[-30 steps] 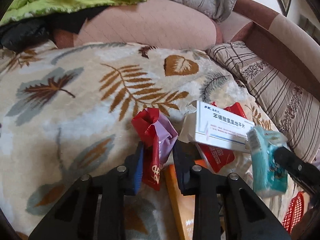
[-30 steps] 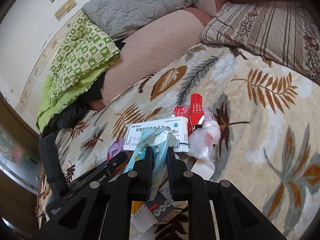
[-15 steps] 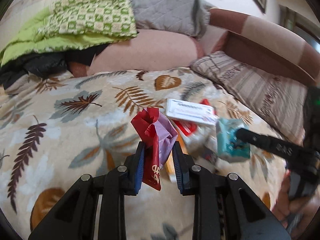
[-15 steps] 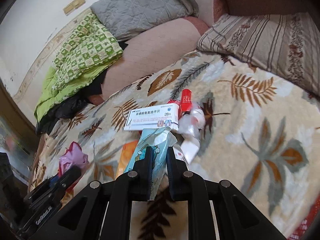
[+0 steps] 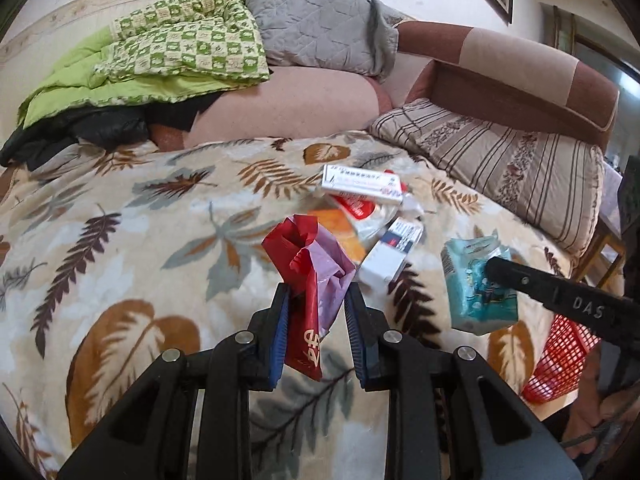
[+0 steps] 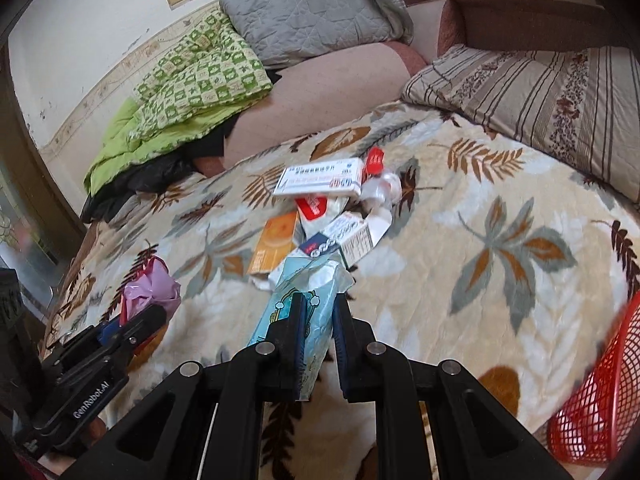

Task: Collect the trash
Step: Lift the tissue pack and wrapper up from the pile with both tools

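The red wrapper (image 5: 305, 280) is up in the air, pinched with a bit of purple bag (image 5: 334, 276) between the fingers of the left hand-held gripper (image 5: 316, 320). It hangs down loose, so the squeeze is what keeps it from falling. The blue tissue pack (image 6: 304, 312) is lifted too, held tight in the right hand-held gripper (image 6: 318, 340). Each one carries a piece, so two bits of trash can go away in one trip.

More trash lies in a heap on the bed (image 5: 120, 240), on the leaf blanket. There is a white box (image 6: 320, 182), an orange box (image 6: 276, 244), a small box (image 6: 352, 236) and some crumpled plastic (image 6: 380, 190). They touch and lean on each other.

A red basket (image 6: 600, 392) sits low at the bed's edge, near the right hand-held gripper. I think the held trash should go in there. The soft pieces may slip or catch on the rim.
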Demonstrator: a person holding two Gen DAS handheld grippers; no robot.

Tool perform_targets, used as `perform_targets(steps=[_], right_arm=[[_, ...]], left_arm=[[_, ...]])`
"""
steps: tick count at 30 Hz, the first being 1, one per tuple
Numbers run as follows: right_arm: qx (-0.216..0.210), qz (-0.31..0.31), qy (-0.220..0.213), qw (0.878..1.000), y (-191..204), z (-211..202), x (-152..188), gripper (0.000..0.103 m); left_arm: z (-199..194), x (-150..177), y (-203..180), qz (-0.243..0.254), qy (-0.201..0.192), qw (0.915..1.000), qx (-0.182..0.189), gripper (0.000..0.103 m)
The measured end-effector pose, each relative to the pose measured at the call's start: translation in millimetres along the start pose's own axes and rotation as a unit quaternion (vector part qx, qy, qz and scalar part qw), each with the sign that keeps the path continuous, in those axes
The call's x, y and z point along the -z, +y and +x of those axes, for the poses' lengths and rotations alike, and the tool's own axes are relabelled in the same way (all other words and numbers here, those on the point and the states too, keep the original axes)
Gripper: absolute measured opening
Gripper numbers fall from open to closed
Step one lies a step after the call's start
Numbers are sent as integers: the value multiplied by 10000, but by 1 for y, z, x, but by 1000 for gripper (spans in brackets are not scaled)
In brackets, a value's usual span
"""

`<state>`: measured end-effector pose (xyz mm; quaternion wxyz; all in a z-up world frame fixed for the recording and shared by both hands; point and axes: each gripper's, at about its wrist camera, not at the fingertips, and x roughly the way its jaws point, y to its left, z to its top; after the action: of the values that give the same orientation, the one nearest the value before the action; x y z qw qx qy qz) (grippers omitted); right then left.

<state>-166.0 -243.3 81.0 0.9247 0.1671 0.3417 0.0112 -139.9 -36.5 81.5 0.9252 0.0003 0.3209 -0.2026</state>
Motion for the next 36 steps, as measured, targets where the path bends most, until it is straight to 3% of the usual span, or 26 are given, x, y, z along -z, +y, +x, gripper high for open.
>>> perform_targets(steps=[7, 17, 36], right_arm=[[57, 7, -43, 10000, -5, -2, 2, 14], [29, 77, -102, 9999, -10, -3, -1, 14], [539, -1039, -315, 9926, 29, -3, 6, 14]], left_arm=[[3, 8, 11, -241, 40, 9997, 49, 26], [8, 7, 3, -87, -20, 9999, 48, 26], [6, 6, -4, 145, -89, 9998, 77, 26]])
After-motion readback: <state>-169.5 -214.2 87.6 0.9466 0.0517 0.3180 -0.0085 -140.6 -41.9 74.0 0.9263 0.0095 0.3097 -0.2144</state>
